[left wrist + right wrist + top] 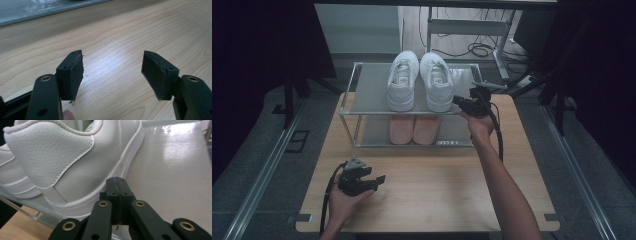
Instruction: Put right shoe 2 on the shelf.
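On top of the rack (362, 107), the right gripper (458, 100), clenched empty, is nudging the right sneaker (436, 80) into line, left gripper (379, 180) idling released.

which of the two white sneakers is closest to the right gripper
The right-hand white sneaker: the right gripper sits at its heel; the other white sneaker lies beyond it.

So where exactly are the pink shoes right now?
In the high view, the pink shoes sit on the lower shelf of the rack, directly beneath the white sneakers.

Wooden table (427, 200), grey floor (257, 150), dark surroundings
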Demonstrator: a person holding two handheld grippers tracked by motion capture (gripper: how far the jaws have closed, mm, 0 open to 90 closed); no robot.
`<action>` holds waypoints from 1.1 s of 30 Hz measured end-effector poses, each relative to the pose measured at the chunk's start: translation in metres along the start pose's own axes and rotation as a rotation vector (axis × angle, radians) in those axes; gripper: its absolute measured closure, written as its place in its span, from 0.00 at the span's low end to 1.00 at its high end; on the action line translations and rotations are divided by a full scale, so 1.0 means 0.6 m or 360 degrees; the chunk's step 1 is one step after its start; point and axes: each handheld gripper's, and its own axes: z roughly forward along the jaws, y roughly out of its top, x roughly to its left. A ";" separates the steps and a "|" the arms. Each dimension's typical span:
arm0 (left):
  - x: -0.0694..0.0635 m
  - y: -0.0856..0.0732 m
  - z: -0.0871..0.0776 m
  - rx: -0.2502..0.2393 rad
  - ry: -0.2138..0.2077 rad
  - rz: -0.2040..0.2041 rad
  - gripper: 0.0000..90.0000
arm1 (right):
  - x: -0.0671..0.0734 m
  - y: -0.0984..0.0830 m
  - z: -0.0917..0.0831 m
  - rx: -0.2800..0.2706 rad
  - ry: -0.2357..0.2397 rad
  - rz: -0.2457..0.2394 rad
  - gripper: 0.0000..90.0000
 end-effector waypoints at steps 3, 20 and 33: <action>0.000 0.000 -0.001 -0.0001 0.0001 -0.0001 0.38 | 0.008 -0.001 0.002 0.0002 -0.0002 -0.0026 1.00; 0.000 0.000 0.000 0.0000 -0.0002 0.0001 0.38 | 0.032 0.000 0.013 0.0005 0.0044 -0.0044 1.00; 0.001 0.000 0.000 0.0002 -0.0003 0.0011 0.38 | 0.046 0.002 0.022 0.0004 0.0080 -0.0041 1.00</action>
